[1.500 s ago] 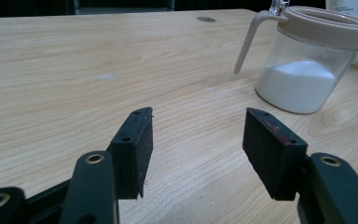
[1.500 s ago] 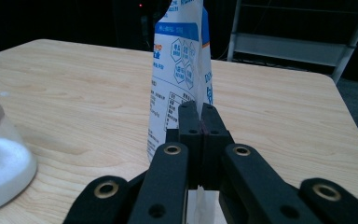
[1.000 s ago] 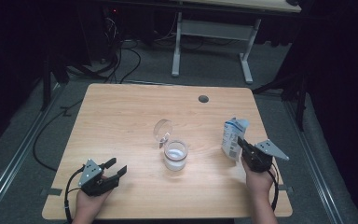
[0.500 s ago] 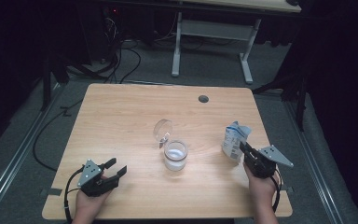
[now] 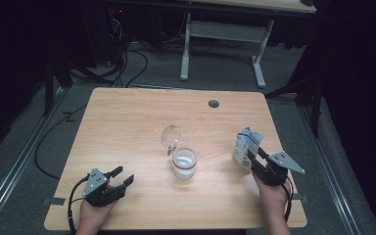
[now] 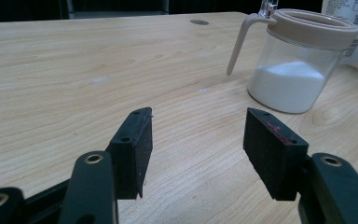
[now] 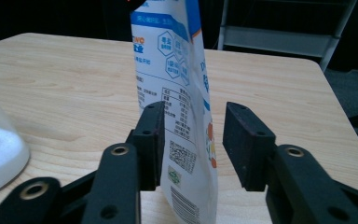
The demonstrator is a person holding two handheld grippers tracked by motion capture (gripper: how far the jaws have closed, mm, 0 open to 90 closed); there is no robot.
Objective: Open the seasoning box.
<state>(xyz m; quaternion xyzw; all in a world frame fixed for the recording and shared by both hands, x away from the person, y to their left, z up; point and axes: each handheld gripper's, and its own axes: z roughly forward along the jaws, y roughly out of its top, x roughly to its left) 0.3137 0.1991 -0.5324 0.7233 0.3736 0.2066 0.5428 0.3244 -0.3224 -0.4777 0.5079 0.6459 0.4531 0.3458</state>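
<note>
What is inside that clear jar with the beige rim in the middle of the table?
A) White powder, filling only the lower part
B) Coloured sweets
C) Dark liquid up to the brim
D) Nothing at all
A: the left gripper view shows the jar holding a white powder that fills only its lower part, with clear wall above it, and the high view shows white at its bottom too.

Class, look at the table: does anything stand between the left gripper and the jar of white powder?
Nothing visible does. Bare table lies between the open left gripper and the jar; the pouch stands farther off, beyond the jar.
</note>
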